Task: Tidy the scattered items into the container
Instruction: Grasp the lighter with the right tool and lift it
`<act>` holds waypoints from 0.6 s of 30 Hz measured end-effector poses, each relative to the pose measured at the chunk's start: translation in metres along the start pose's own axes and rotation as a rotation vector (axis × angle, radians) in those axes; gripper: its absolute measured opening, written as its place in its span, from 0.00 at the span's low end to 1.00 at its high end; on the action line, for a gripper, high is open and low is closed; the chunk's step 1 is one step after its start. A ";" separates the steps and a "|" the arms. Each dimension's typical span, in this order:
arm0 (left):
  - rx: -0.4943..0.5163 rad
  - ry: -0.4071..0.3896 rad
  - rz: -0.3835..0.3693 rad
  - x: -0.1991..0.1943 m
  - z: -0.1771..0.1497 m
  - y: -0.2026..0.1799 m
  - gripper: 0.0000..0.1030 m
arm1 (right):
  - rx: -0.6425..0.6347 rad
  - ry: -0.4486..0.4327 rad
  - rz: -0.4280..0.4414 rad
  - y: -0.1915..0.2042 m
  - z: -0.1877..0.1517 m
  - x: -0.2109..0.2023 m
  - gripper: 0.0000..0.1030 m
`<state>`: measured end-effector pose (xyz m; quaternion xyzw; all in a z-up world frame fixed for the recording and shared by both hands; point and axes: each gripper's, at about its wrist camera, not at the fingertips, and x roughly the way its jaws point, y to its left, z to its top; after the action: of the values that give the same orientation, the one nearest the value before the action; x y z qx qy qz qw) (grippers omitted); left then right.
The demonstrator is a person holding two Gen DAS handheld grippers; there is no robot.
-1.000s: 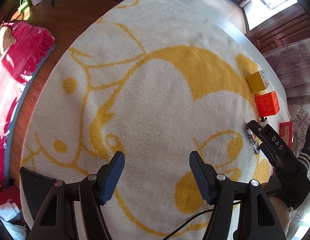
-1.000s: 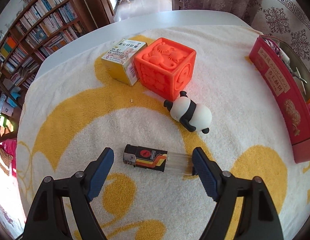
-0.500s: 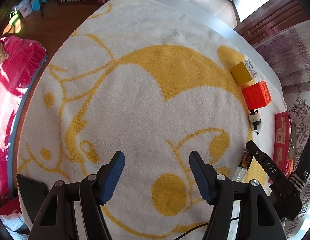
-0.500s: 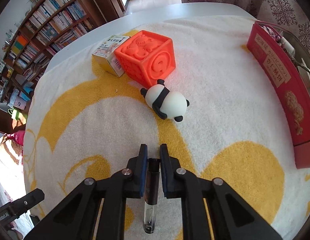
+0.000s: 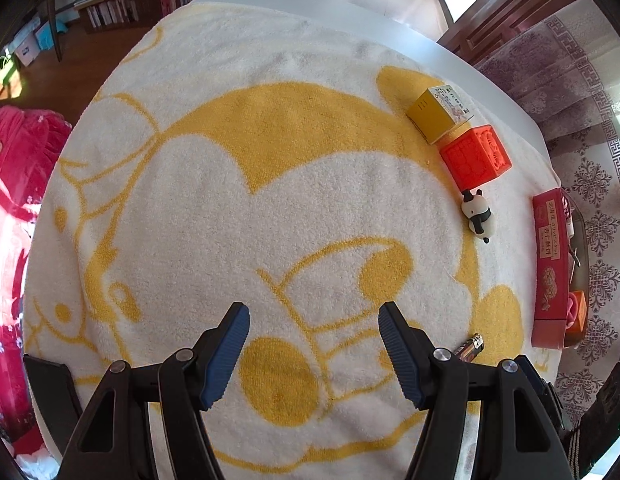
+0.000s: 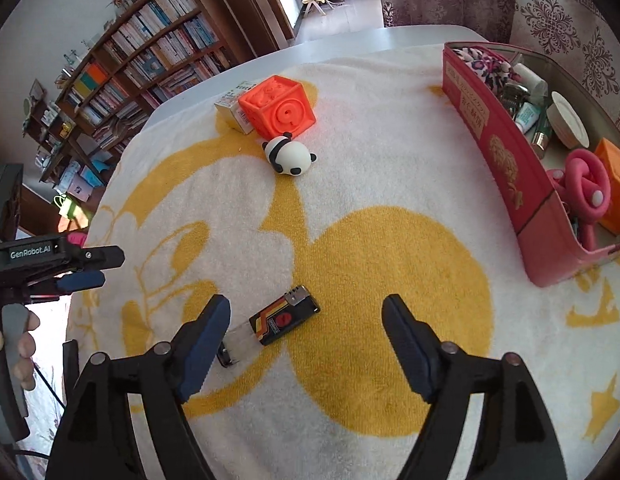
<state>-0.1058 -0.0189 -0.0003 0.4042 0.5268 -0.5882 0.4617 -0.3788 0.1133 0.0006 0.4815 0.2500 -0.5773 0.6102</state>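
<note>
Right tongs (image 6: 306, 350) just reopening wide over the lighter (image 6: 272, 326) lying free; left tongs (image 5: 314, 348) wide, empty.

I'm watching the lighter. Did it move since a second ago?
Yes. The lighter lay level below the panda; now it lies slanted, metal end nearer the red tin, between the right gripper's just-opened jaws.

Fluffy terry towel (image 6: 370, 208) (rough nap); glossy panda (image 6: 289, 155); clear-plastic lighter (image 6: 272, 325).
</note>
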 end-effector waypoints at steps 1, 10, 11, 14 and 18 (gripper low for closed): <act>0.003 0.001 0.000 0.000 -0.001 -0.001 0.67 | -0.045 0.010 0.023 0.007 0.001 0.003 0.79; 0.001 0.000 0.006 -0.005 -0.012 -0.004 0.67 | -0.387 0.099 0.041 0.037 -0.006 0.028 0.80; -0.004 -0.001 0.007 -0.006 -0.013 -0.003 0.67 | -0.415 0.105 0.044 0.040 -0.005 0.031 0.81; -0.023 -0.007 0.011 -0.010 -0.016 0.000 0.67 | -0.487 0.129 0.046 0.046 -0.005 0.041 0.82; -0.045 -0.019 0.016 -0.015 -0.022 0.006 0.67 | -0.557 0.153 0.013 0.052 -0.011 0.059 0.83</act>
<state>-0.0969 0.0045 0.0102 0.3924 0.5324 -0.5761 0.4804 -0.3146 0.0887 -0.0388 0.3392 0.4412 -0.4445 0.7019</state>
